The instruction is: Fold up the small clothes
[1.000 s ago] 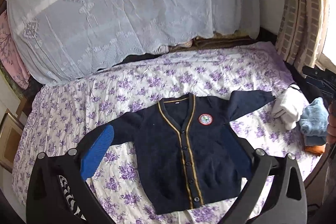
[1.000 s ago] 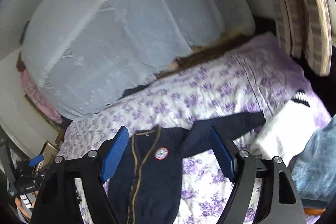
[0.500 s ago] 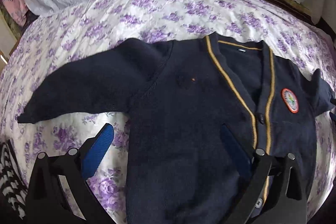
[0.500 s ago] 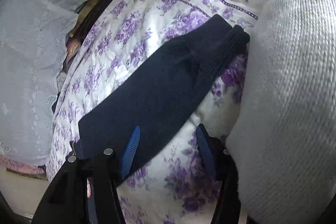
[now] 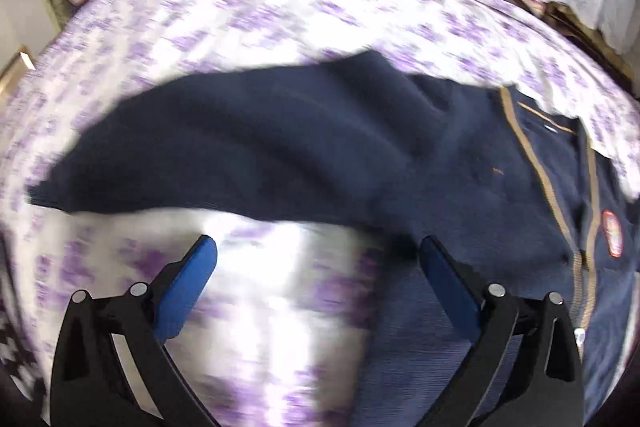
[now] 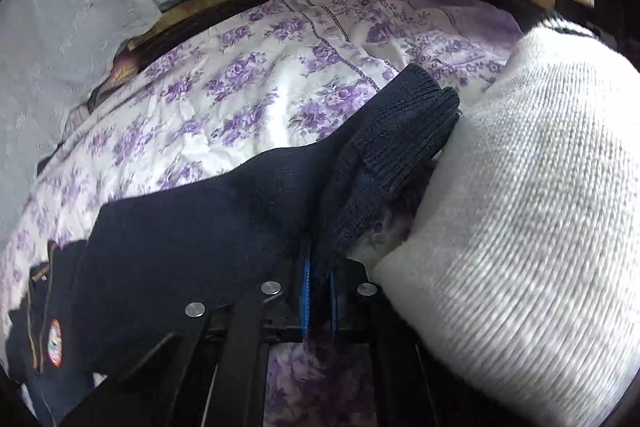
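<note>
Left wrist view: the left tongs stand wide above the flowered bed, just under one sleeve of the navy cardigan.

Right wrist view: the right tongs are closed, pinching the other sleeve, whose cuff touches a white knit garment.

Both claws have dropped from high above the bed to the navy cardigan. The right claw, wide open before, has shut on its sleeve beside the white knit. The left claw, open, now straddles the cardigan's side edge below its other sleeve.
</note>
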Action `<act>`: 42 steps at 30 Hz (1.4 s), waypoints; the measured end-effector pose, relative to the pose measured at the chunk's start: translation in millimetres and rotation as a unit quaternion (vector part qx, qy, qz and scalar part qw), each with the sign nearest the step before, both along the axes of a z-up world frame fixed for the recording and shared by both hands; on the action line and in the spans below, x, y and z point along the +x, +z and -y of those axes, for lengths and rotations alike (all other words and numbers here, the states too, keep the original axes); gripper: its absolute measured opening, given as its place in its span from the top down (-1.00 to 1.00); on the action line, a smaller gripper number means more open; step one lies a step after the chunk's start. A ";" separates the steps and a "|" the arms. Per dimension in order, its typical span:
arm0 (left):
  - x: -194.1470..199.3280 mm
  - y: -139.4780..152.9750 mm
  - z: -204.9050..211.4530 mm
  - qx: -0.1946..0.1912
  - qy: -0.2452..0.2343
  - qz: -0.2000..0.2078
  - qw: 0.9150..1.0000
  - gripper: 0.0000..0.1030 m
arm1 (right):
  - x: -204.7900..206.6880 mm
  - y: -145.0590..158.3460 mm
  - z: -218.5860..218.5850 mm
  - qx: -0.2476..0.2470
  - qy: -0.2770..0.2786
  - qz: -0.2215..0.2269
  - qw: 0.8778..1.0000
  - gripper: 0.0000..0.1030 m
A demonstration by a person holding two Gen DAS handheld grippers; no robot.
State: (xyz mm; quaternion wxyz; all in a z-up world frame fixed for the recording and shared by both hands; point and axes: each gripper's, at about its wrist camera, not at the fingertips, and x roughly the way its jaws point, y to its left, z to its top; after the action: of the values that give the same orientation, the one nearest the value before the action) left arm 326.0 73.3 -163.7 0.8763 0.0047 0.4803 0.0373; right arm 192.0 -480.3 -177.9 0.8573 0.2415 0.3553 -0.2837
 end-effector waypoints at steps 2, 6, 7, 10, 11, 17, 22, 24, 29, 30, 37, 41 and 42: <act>2.8 4.5 -15.4 0.011 0.016 0.004 1.000 -0.92 | -5.3 7.1 1.2 0.021 -0.007 -0.005 1.000 0.83; 9.6 15.1 -58.2 -0.017 0.057 0.012 0.998 -0.92 | -23.0 35.8 -21.0 -0.029 0.013 0.016 0.999 0.46; 11.7 17.4 -65.0 -0.018 0.063 0.014 0.998 -0.92 | -27.2 43.3 -25.7 -0.038 0.023 0.026 0.999 0.39; 15.5 22.0 -78.7 0.008 0.072 0.020 0.997 -0.92 | -37.3 66.2 -20.8 -0.054 0.014 0.051 0.997 0.31; 19.5 22.2 -80.5 0.022 0.072 0.020 0.997 -0.92 | -40.3 73.9 -18.3 -0.059 0.010 0.058 0.997 0.31; 39.5 21.6 -108.9 0.020 0.117 0.022 0.993 -0.92 | -0.1 76.3 -12.4 0.000 0.075 0.084 0.994 0.39; 55.8 3.6 -120.2 0.070 0.146 0.003 0.987 -0.92 | 68.5 32.6 -39.2 0.015 0.133 0.031 0.991 0.46; 58.9 -3.4 -139.0 0.045 0.155 -0.010 0.987 -0.92 | 81.9 1.7 -36.5 -0.004 0.118 -0.032 0.992 0.47; 44.2 7.7 -174.2 0.083 0.213 0.007 0.974 -0.92 | 55.8 2.8 -17.8 -0.018 0.097 -0.014 0.995 1.00; 41.7 10.7 -177.7 0.082 0.211 0.010 0.974 -0.92 | 52.4 7.3 -19.8 -0.022 0.101 -0.010 0.995 0.96; 50.8 16.2 -130.3 0.086 0.123 0.038 0.988 -0.90 | 71.7 40.3 -49.2 -0.048 0.165 0.031 0.985 0.30; 56.8 -9.1 -144.2 0.048 0.146 0.005 0.988 -0.92 | 78.1 31.4 -27.8 -0.182 0.138 -0.014 0.973 0.17; 54.0 -5.5 -147.4 0.046 0.154 0.003 0.987 -0.92 | 73.6 30.0 -13.6 -0.212 0.129 -0.021 0.968 -0.03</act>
State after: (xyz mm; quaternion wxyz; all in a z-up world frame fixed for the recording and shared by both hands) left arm 380.0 220.7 -169.2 0.8604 -0.0293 0.4704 0.1942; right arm 265.6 -466.7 -148.0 0.9108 0.0002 0.3326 -0.2446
